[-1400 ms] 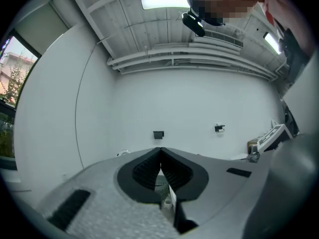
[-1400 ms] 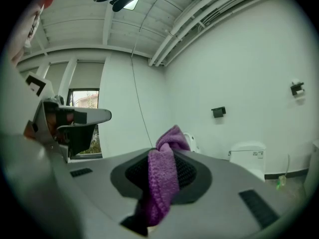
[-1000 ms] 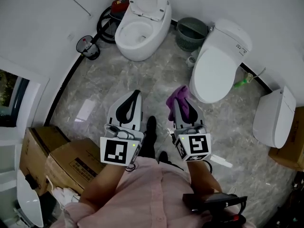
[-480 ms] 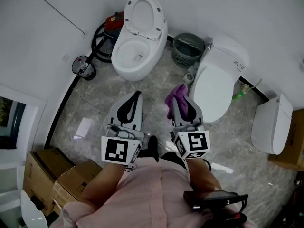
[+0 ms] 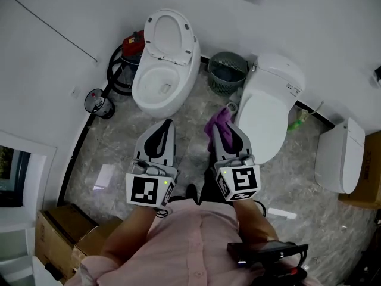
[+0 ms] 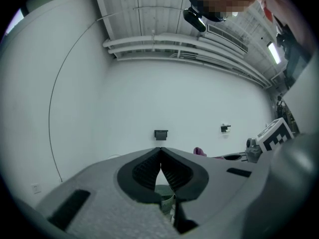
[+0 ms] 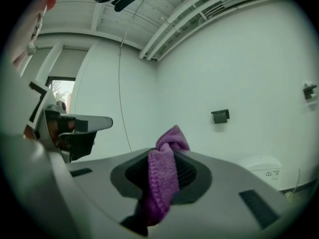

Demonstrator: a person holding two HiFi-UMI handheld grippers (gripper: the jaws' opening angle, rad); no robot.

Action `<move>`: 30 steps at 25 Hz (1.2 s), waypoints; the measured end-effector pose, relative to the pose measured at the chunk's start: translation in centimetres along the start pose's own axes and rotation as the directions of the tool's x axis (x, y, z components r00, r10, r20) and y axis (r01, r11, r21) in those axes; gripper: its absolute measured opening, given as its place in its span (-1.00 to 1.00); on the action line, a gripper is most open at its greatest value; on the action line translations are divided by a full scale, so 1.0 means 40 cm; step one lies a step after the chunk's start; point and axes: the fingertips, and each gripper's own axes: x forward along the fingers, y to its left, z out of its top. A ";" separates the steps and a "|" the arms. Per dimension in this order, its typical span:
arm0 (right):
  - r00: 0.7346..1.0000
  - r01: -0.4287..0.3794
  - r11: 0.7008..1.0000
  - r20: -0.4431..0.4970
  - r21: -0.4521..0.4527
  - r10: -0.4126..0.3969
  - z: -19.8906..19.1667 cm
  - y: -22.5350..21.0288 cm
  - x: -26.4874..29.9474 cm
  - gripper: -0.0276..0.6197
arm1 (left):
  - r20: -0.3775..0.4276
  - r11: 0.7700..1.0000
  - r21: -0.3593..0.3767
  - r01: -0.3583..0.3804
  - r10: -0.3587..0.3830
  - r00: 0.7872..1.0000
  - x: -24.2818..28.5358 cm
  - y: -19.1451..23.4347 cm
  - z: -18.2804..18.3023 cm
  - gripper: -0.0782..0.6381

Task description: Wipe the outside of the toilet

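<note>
Since the earlier frame the person has stepped forward: both toilets sit closer to the gripper tips in the head view, and the cardboard boxes have dropped back behind and left of the left gripper. The grippers keep the same side-by-side pose, tips pointing ahead. Left gripper is closed: in its own view the jaws meet at the tips with nothing between them, and only a bit of the waste basket shows through the gap lower down. Right gripper is clamped on the purple cloth; in the right gripper view the cloth runs down between the pads and bunches up past the tips of the gripper. The closed-lid toilet is just ahead and right of the right gripper, with the cloth tip near its bowl edge but apart from it; the same toilet's top shows low right in the right gripper view. The open-lid toilet is ahead of the left gripper, slightly left, seat up. The waste basket stands between the two toilets, beyond both tips. A third white unit is well off to the right of the right gripper. A black wall box is straight ahead above the left jaws. The floor is grey marble.
</note>
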 end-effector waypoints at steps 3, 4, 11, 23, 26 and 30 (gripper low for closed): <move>1.000 0.008 1.000 -0.009 0.012 -0.008 -0.017 -0.055 0.043 -0.68 | -0.021 1.000 0.004 0.002 -0.002 1.000 0.070 0.001 -0.025 -0.76; 1.000 0.009 1.000 -0.013 0.015 -0.009 -0.024 -0.076 0.062 -0.68 | -0.028 1.000 0.006 0.004 -0.004 1.000 0.099 0.002 -0.034 -0.76; 0.998 -0.010 0.998 -0.062 0.065 0.014 -0.098 -0.232 0.240 -0.68 | -0.105 1.000 0.023 -0.001 0.004 0.994 0.319 0.032 -0.118 -0.76; 0.988 -0.084 0.991 -0.119 0.109 0.097 -0.141 -0.464 0.565 -0.68 | -0.197 0.999 0.025 -0.043 0.048 0.979 0.662 0.099 -0.216 -0.76; 0.990 -0.069 0.992 -0.119 0.109 0.081 -0.136 -0.506 0.619 -0.68 | -0.189 0.997 0.026 -0.068 0.071 0.979 0.695 0.133 -0.212 -0.76; 0.991 -0.056 0.993 -0.112 0.103 0.067 -0.120 -0.528 0.676 -0.68 | -0.169 0.995 0.022 -0.095 0.098 0.981 0.713 0.183 -0.199 -0.76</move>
